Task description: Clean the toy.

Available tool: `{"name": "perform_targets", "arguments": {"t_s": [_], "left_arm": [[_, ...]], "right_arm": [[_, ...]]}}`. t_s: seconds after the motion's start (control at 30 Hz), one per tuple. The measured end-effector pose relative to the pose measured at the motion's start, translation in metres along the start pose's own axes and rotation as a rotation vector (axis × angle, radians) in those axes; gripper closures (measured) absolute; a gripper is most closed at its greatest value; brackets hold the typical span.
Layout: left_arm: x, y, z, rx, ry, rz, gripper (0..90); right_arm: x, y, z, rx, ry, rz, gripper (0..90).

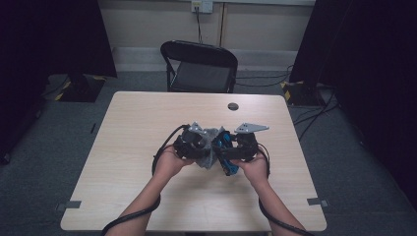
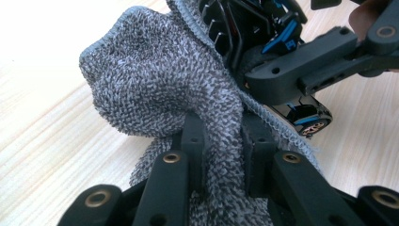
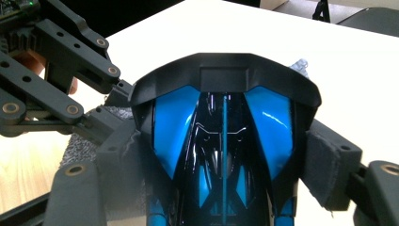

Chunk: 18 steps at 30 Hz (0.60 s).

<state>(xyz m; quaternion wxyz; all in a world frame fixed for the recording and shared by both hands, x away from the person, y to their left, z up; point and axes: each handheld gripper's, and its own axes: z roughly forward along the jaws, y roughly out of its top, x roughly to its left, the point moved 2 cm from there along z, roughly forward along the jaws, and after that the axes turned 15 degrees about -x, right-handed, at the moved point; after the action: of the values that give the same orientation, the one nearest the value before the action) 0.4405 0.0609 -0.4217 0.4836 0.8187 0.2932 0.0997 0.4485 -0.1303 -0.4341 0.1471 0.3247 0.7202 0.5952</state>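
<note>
left gripper [image 2: 221, 141] pinches grey cloth [image 2: 155, 80]; right gripper [image 3: 226, 155] clamps blue toy car [image 3: 223, 141].

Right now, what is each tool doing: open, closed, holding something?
Left tool: closed on the grey knitted cloth.
Right tool: closed around the blue and black toy car.

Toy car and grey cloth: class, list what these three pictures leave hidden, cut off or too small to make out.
- Toy car: its lower body is cut off by the right gripper view's bottom edge.
- Car's far side, left gripper view: hidden by the grey cloth.
- Cloth and car, high view: too small, crowded by the left gripper and right gripper.
- Round dark spot on the table: too small to identify.
</note>
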Motion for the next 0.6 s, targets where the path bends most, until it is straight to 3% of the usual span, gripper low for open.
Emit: {"name": "perform_targets", "arguments": {"t_s": [0.6], "left_arm": [[-0.0070,-0.0105,0.0069,0.009,-0.031,-0.005,75.0]], "right_arm": [[-0.0025,0.0043,0.0026,-0.009,-0.003,0.010,25.5]]}}
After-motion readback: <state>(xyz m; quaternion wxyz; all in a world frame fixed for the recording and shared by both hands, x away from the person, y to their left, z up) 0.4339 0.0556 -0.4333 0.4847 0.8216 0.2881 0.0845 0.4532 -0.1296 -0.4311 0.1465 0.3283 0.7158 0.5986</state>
